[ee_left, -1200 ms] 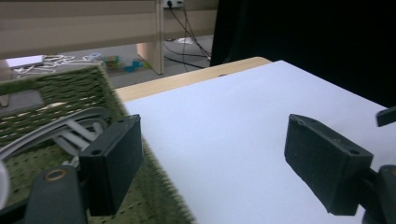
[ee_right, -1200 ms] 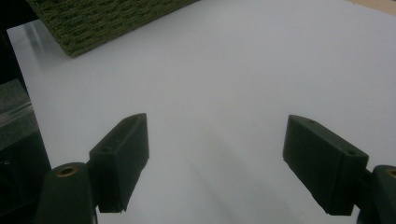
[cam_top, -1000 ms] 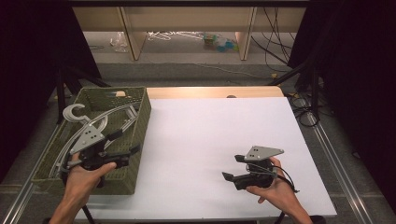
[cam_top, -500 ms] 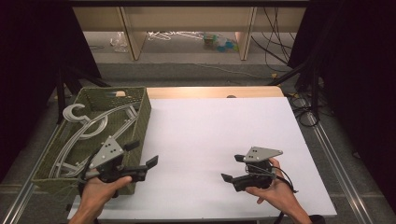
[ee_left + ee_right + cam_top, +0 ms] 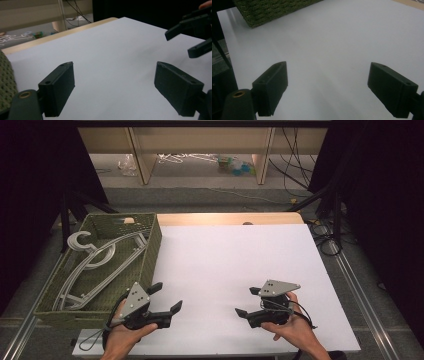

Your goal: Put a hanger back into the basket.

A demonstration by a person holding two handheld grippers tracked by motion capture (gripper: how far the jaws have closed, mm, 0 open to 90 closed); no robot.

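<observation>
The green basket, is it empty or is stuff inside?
Not empty. The green basket holds grey hangers lying inside, seen from the high view.

A white desk (image 5: 235,265) takes up the middle of the high view, its surface bare and matte. Along its far edge runs a strip of pale wood (image 5: 225,218). Beyond it lies a grey floor (image 5: 200,195), and at the back stands a light wooden shelf unit (image 5: 142,162) on upright panels. Under that unit lie a tangle of white wire pieces (image 5: 185,157), a crumpled clear wrapper (image 5: 127,166) and a few small teal and green items (image 5: 235,166), too small to tell apart. Black cables (image 5: 295,155) hang and trail at the back right. Dark curtains (image 5: 30,195) close both sides. A metal rail (image 5: 360,285) runs along the desk's right side.
</observation>
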